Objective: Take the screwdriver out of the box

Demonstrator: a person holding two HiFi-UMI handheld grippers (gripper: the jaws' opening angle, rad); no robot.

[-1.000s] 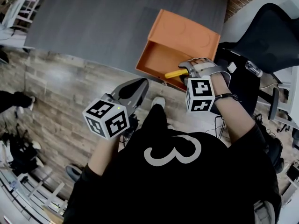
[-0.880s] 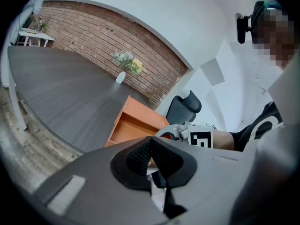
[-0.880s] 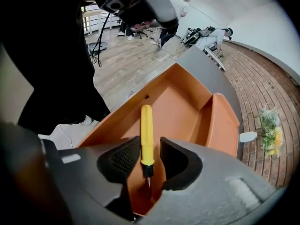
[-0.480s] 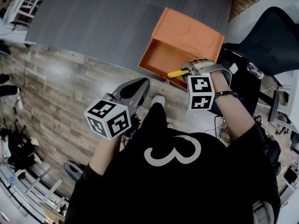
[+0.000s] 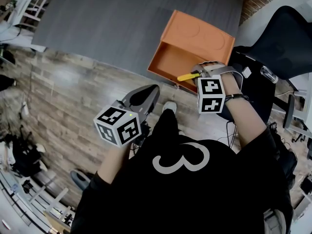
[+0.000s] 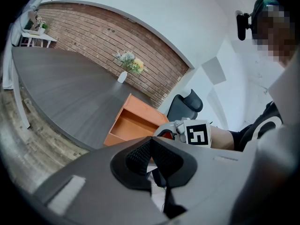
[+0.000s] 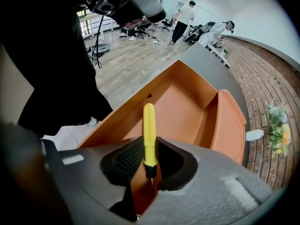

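Observation:
An orange box (image 5: 195,38) lies open at the near edge of the grey table (image 5: 122,23), its lid folded back. My right gripper (image 5: 197,75) points steeply down over the box's near wall and is shut on the yellow screwdriver (image 5: 187,76). In the right gripper view the yellow screwdriver (image 7: 149,135) stands up between the pads of my right gripper (image 7: 149,149), its dark tip pointing down, above the box's bare inside (image 7: 187,102). My left gripper (image 5: 147,90) hangs over the floor left of the box, shut and holding nothing. In the left gripper view its jaws (image 6: 151,144) meet.
A black office chair (image 5: 278,38) stands right of the box, close to my right arm. A white vase of flowers (image 6: 123,76) stands far back on the table. Wooden floor (image 5: 73,96) lies below the left hand. People stand far off (image 7: 183,18).
Nothing clear: both hands stay about where they were, and the yellow handle sticks out left of the right gripper in every frame.

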